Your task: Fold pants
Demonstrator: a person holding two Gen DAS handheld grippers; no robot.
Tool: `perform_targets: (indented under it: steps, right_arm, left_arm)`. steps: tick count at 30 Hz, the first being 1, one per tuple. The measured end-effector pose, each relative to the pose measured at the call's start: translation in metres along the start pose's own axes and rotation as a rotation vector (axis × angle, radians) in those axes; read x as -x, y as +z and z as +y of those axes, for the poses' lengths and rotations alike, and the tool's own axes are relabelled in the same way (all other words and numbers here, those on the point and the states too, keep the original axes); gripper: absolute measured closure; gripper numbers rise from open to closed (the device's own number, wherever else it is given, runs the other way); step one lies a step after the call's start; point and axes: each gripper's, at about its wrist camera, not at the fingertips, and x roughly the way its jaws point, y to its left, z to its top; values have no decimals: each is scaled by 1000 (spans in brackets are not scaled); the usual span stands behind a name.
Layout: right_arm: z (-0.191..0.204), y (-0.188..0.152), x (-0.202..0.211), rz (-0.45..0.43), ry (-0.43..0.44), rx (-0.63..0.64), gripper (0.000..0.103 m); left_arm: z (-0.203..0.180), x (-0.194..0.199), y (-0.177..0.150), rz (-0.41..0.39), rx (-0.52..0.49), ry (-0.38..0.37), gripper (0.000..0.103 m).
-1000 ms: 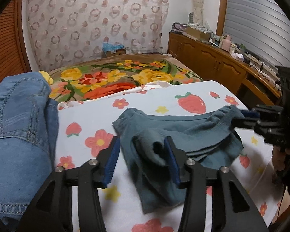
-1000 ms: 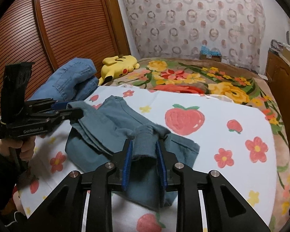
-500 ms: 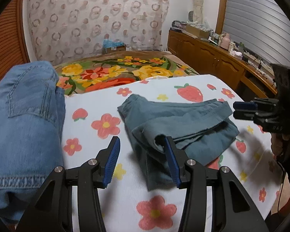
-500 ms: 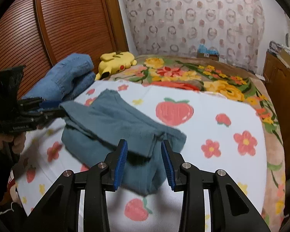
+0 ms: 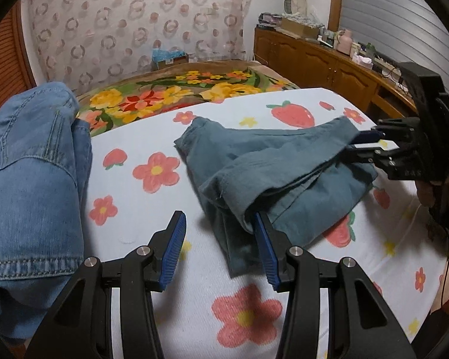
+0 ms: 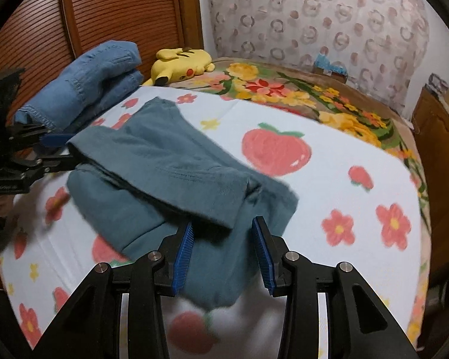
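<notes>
A: While my left hand-held gripper (image 5: 218,251) hangs over the bed (image 5: 152,215), what do you make of its jaws?

B: They stand spread. The pad at 3 o'clock touches the near hem of the pants (image 5: 272,173), the other pad is over bare sheet, and nothing is pinched.

A: And my right hand-held gripper (image 6: 221,254)?

B: Spread too, with the blue pads apart. The folded edge of the pants (image 6: 176,173) lies between and just past the pads, loose, and neither pad presses on it.

A: From the left wrist I see that right gripper (image 5: 371,146) at 3 o'clock, its tips at the far end of the cloth. Is it holding there?

B: I cannot tell from that view; the cloth hides the tips. The right wrist view shows the pads clear.

A: Where do the pants sit?

B: On the strawberry sheet, mid-bed, folded over into layers, the top layer lying slantwise over the lower ones. In the right wrist view the left gripper (image 6: 54,149) is at 9 o'clock with its tips against the cloth's edge.

A: What else is around?

B: Jeans (image 5: 30,161) are piled at 9 o'clock in the left view, well apart from the pants. A yellow plush (image 6: 182,62) lies at 11 o'clock in the right view, beside the jeans (image 6: 89,89), on the flowered blanket (image 6: 299,89).
</notes>
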Motion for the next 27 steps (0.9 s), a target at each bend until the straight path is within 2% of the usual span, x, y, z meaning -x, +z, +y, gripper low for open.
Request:
perform_targets:
  steps: [4,8,20,27]
  right_arm:
    - [-2,13,-10,-13,0,16,62]
    - [-12,23,-19,-42,13,-27,62]
    - [-22,20,-37,-47,-115,-117,62]
    - [-14,22,-20,-85,-61,-161,62]
  left_arm:
    - [3,-1,6,-8,15,15,55]
    - [6,4,12,-29,28,22,55]
    - [13,18,14,-69,57,32,55]
    - [5,7,16,-38,28,1,55]
